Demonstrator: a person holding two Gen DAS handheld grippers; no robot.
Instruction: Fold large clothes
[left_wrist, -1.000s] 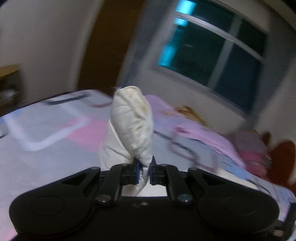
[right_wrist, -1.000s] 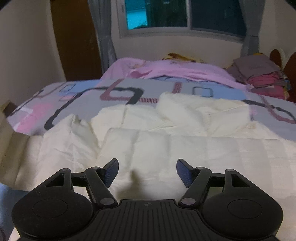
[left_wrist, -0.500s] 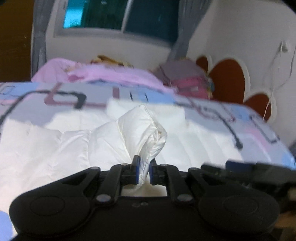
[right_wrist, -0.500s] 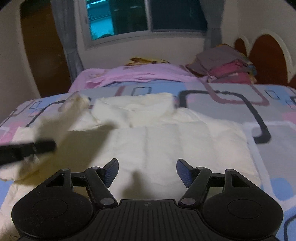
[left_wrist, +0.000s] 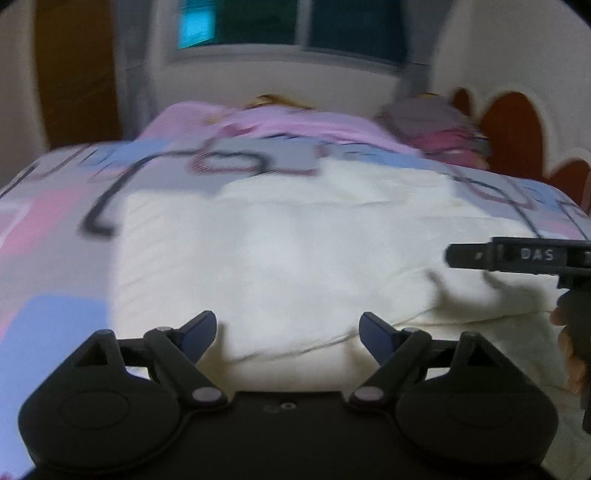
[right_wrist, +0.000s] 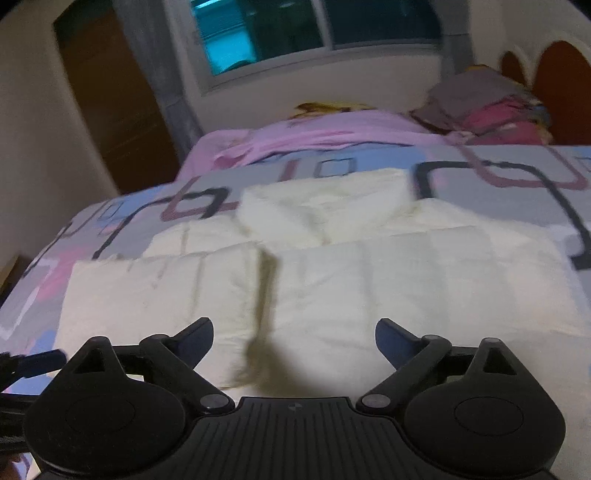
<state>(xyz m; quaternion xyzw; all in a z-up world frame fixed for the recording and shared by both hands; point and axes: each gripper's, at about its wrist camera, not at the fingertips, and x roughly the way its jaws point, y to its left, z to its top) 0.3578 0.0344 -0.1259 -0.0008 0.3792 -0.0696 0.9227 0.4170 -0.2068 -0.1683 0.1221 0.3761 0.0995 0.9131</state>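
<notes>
Released since earlier, the jacket (right_wrist: 314, 280) lies flat on a patterned bed (right_wrist: 480, 173) beneath a window (right_wrist: 314, 26); left gripper (left_wrist: 288, 328) and right gripper (right_wrist: 294, 338) gape empty.

Two matte black plastic handheld grippers, same build on both sides

The matte black left gripper (left_wrist: 287, 330) has two round domed side housings, triangle cutouts on the linkage arms, silver pivot screws and dark blue finger pads (left_wrist: 199, 328). The matte black right gripper (right_wrist: 294, 341) looks the same but with a ribbed centre plate and dark blue pads (right_wrist: 391, 341) too. From the left wrist view its side bar has white "DAS" lettering, and a bit of bare skin of the right hand (left_wrist: 570, 354) shows round the black handle.
</notes>
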